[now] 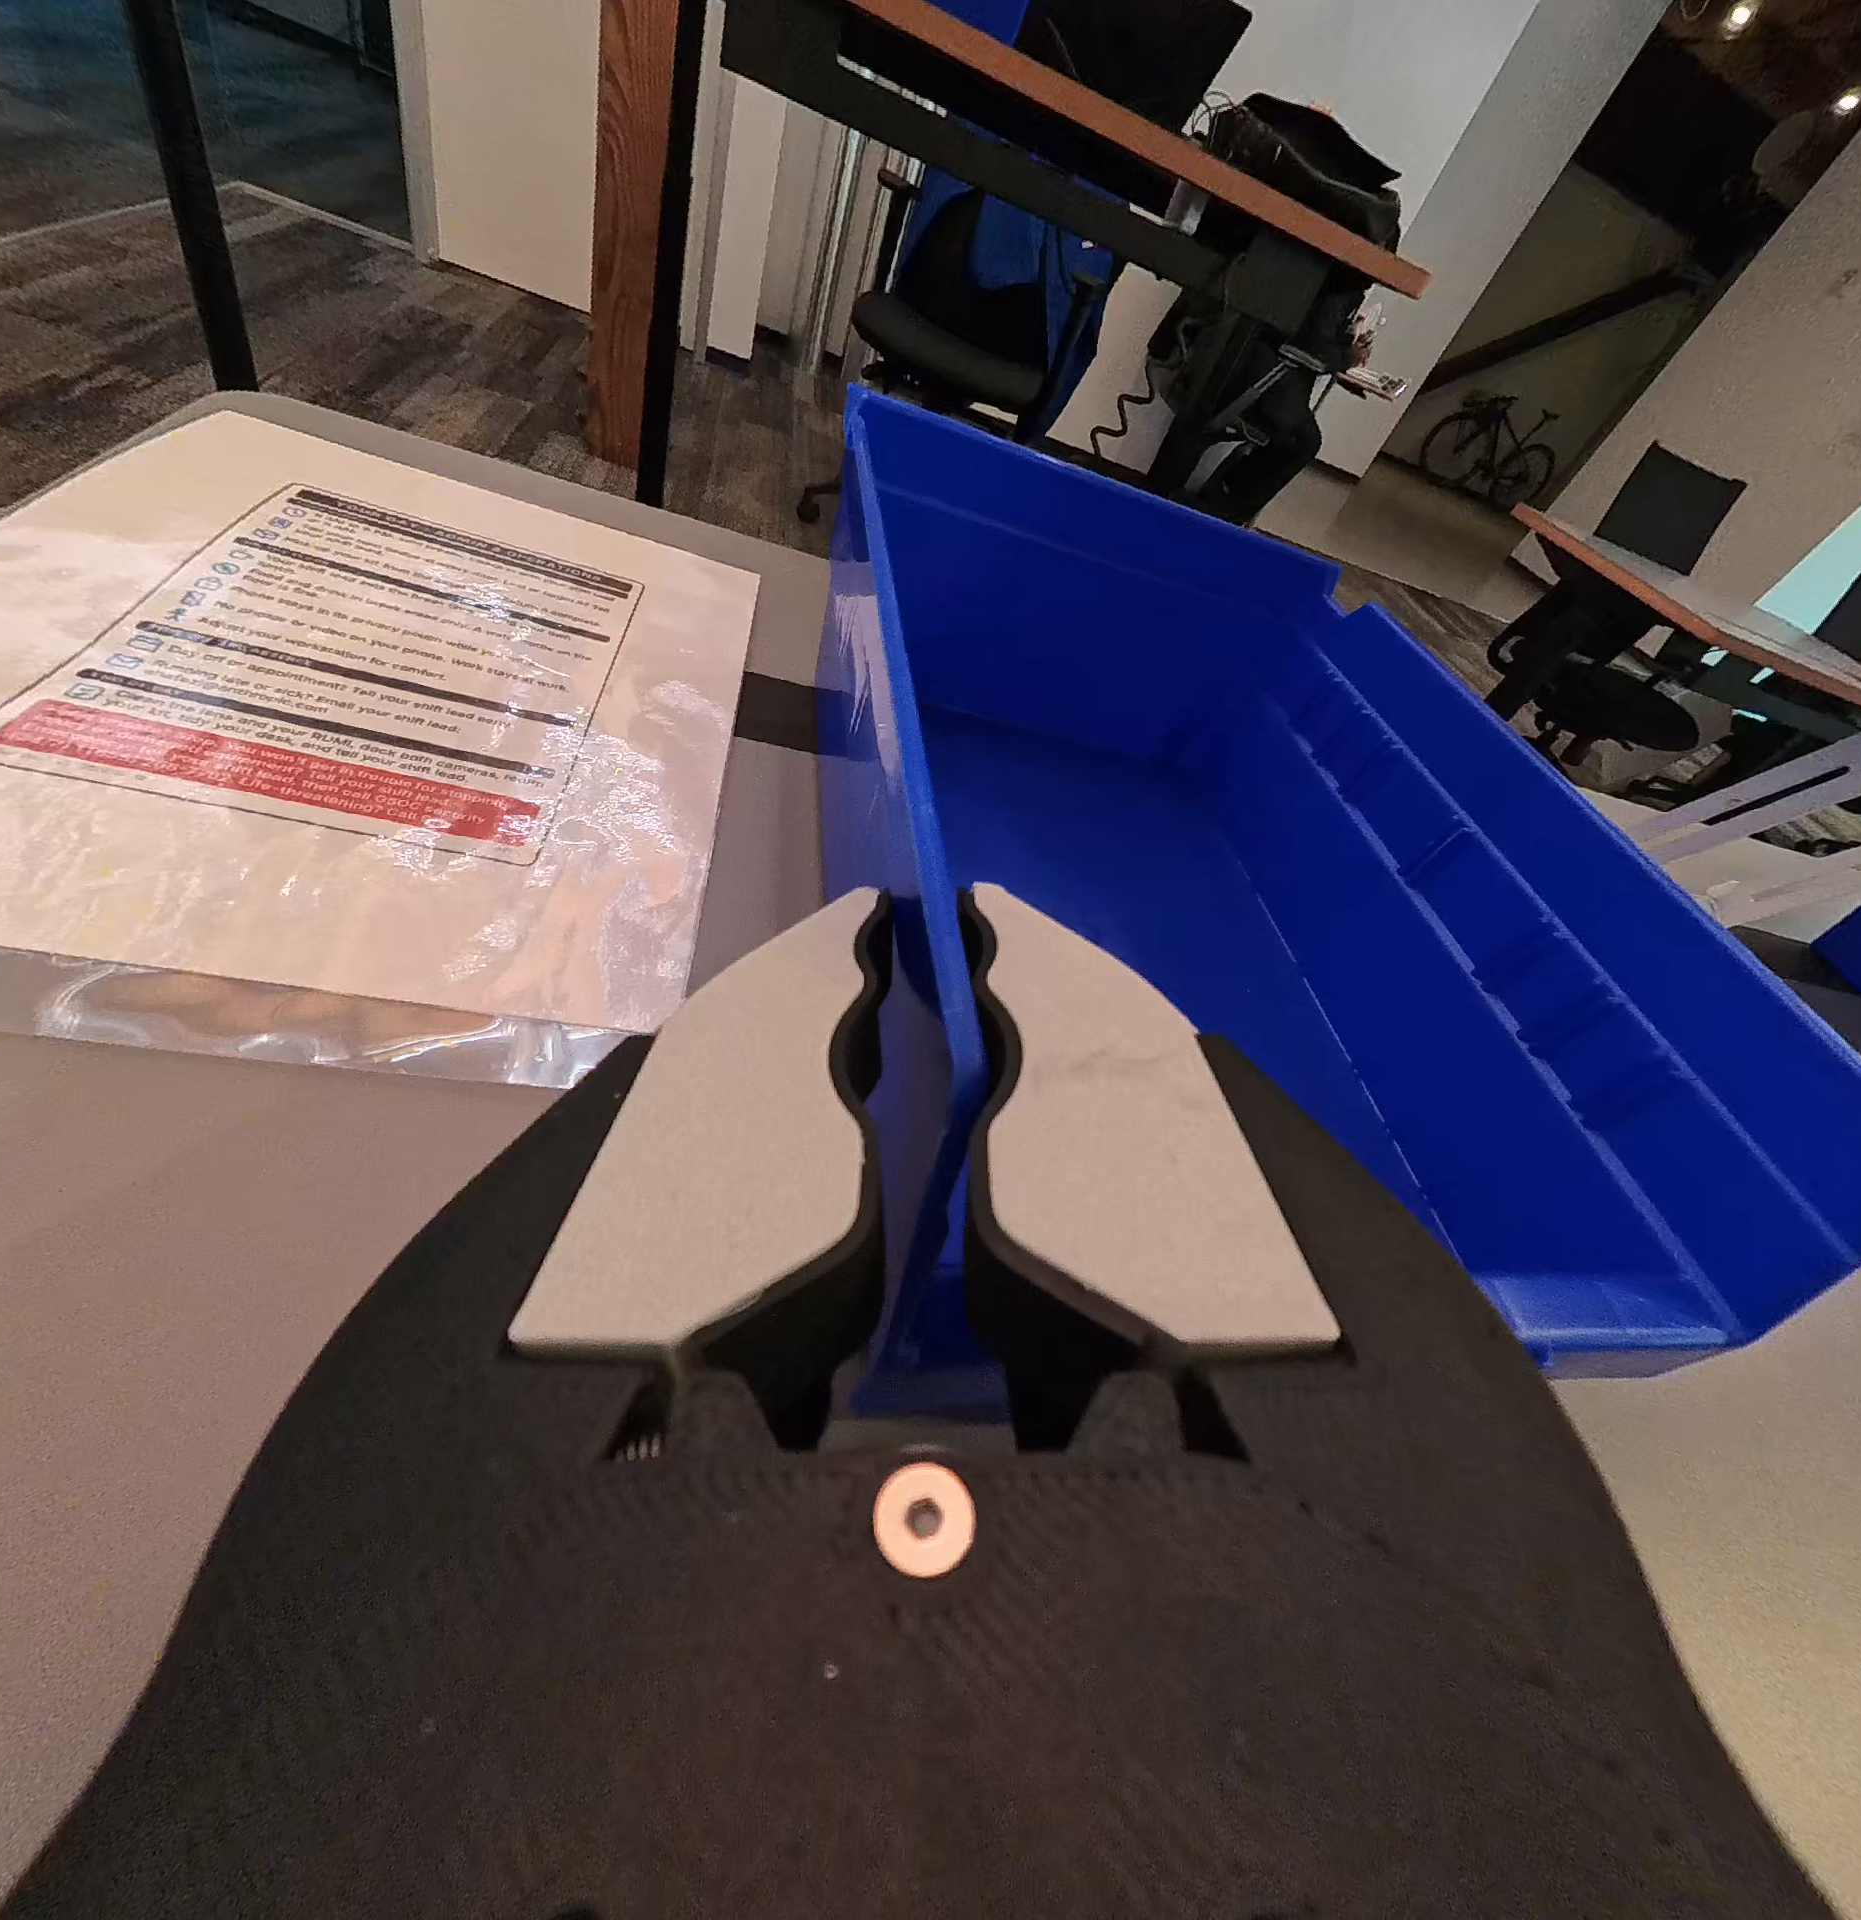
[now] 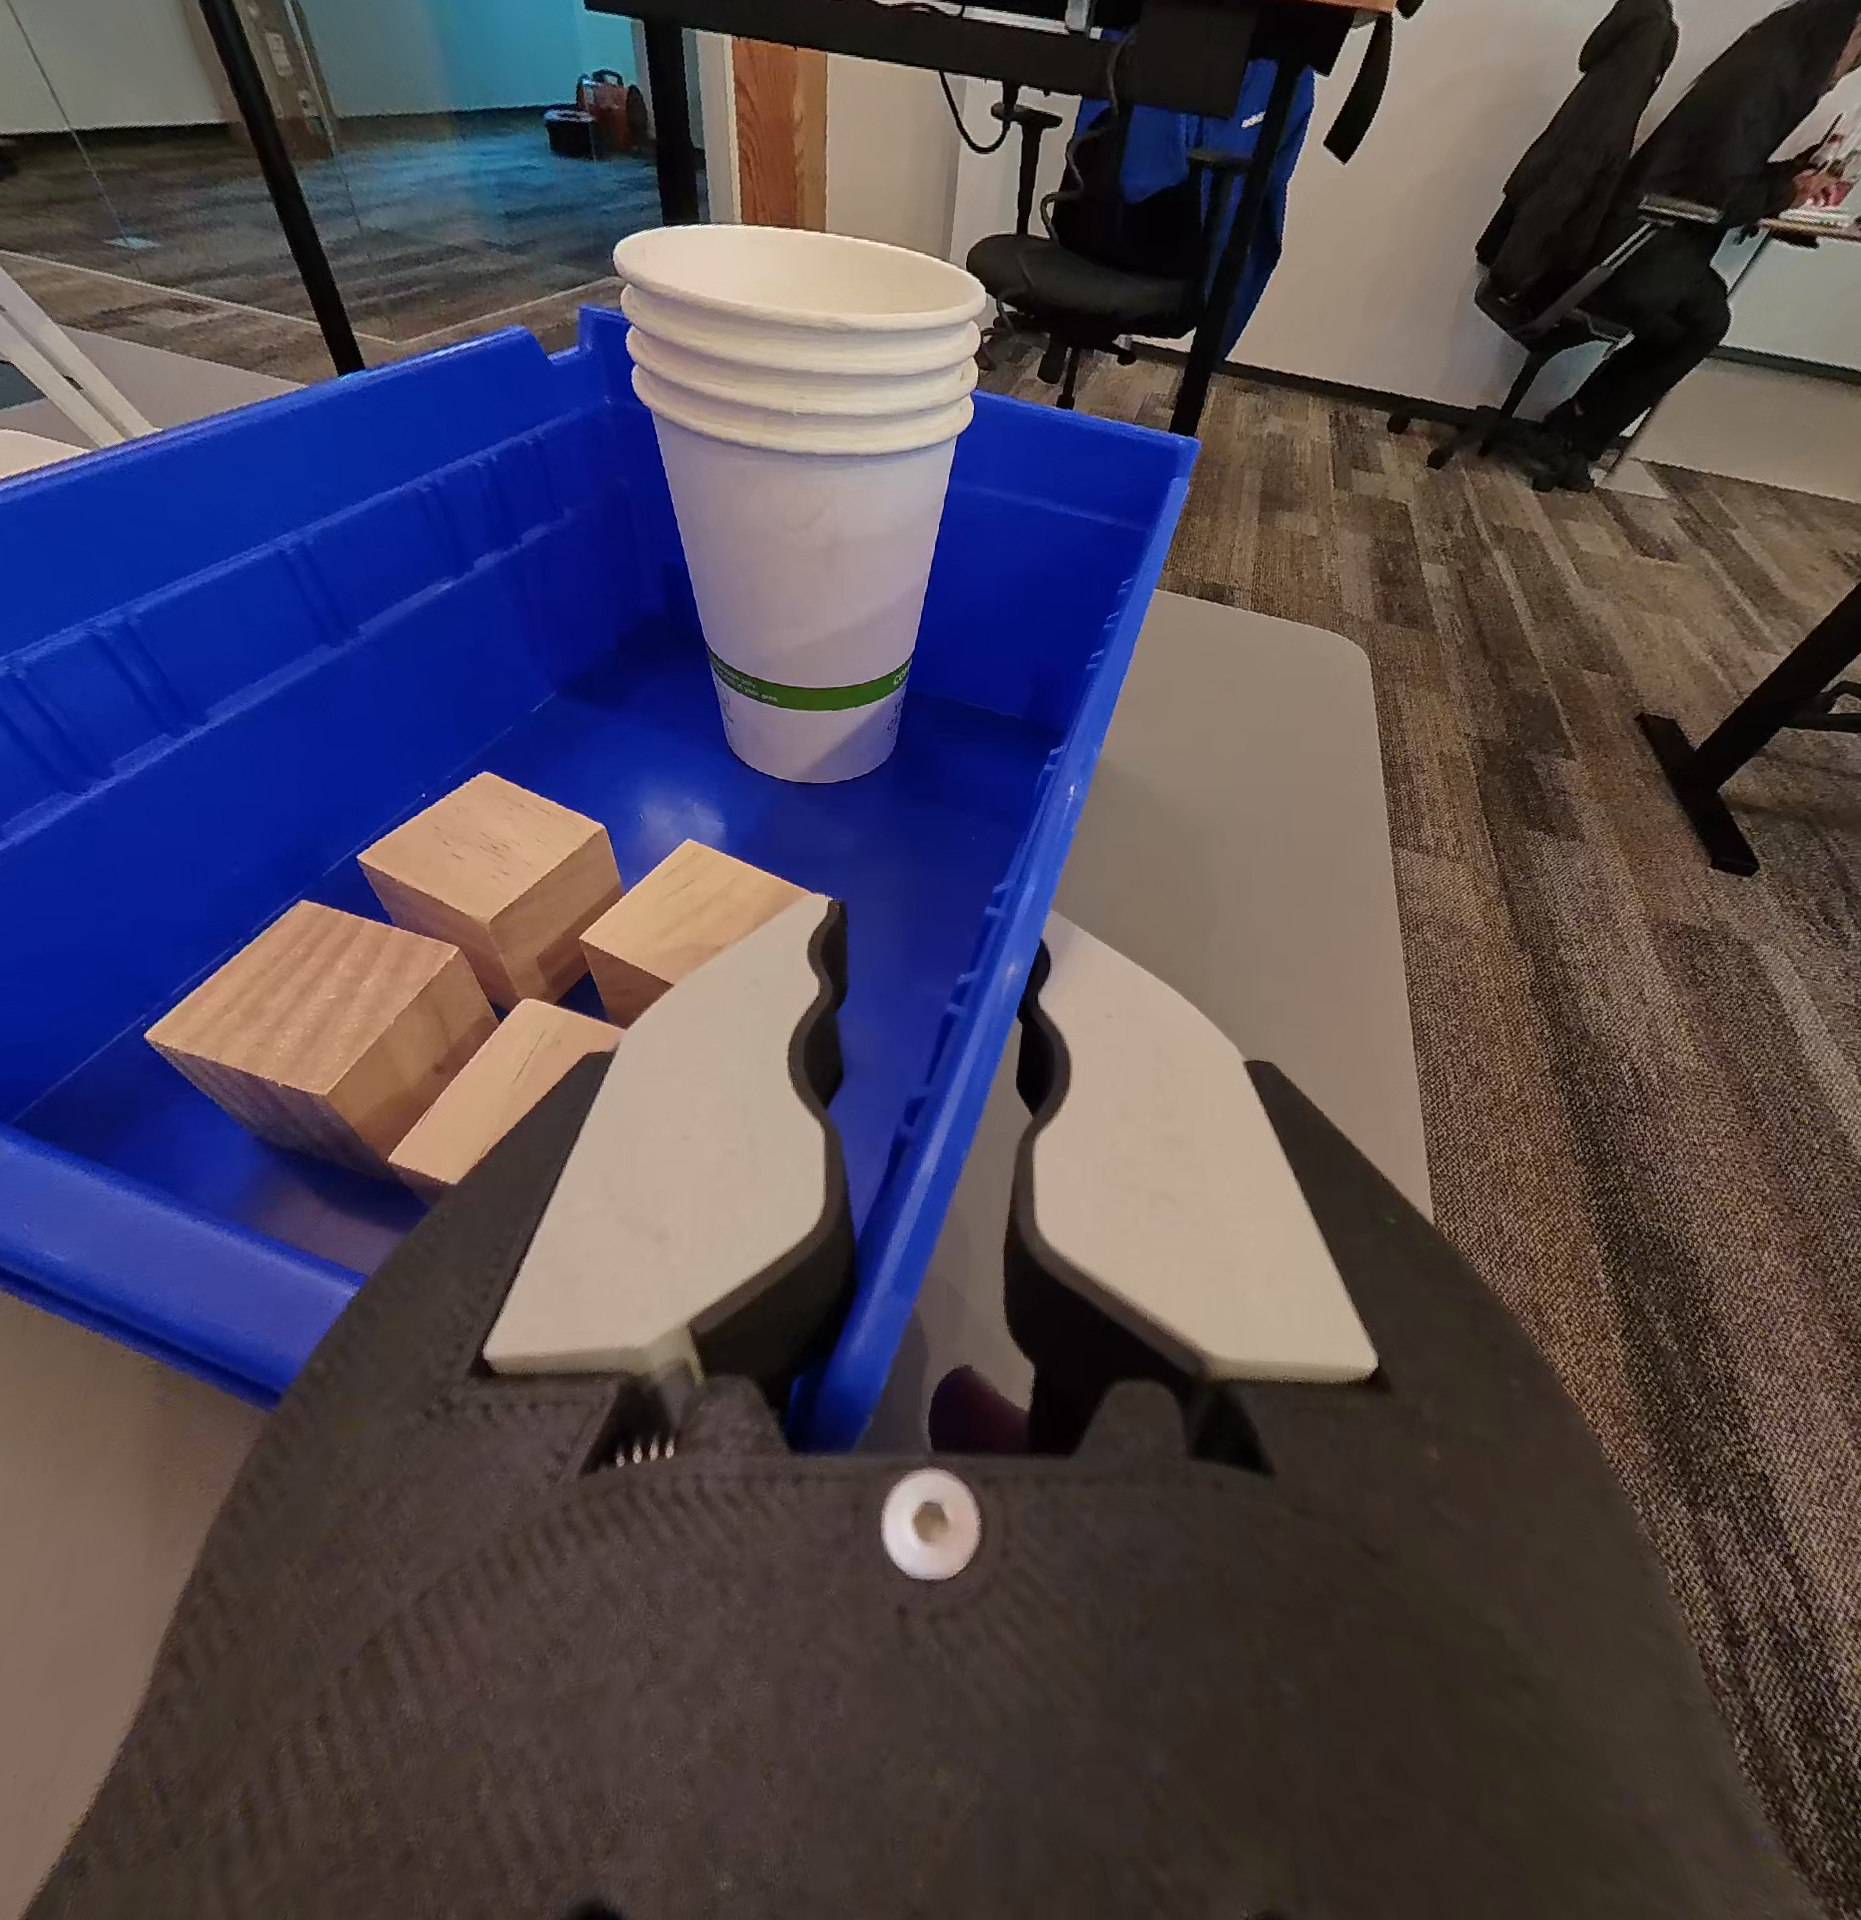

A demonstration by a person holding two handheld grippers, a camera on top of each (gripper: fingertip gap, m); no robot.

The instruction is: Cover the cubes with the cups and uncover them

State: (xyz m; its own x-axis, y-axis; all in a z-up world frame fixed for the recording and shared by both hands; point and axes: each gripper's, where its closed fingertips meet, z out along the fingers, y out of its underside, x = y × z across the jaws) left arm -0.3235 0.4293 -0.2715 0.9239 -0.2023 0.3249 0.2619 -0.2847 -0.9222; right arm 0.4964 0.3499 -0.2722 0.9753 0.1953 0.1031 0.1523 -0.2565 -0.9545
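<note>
A blue plastic bin (image 2: 282,582) stands on the grey table. In the right wrist view it holds several wooden cubes (image 2: 490,883) lying close together near its front, and a nested stack of white paper cups (image 2: 801,540) standing upright behind them. My right gripper (image 2: 936,956) is open and straddles the bin's right wall, one finger inside and one outside. In the left wrist view my left gripper (image 1: 928,914) is shut on the left wall of the bin (image 1: 1113,623). The part of the bin seen there holds nothing.
A printed sheet in a clear plastic sleeve (image 1: 334,727) lies on the grey table (image 1: 230,1247) left of the bin. The table's right edge (image 2: 1393,935) is close beside the bin. Office chairs, desks and a seated person (image 2: 1684,208) are beyond.
</note>
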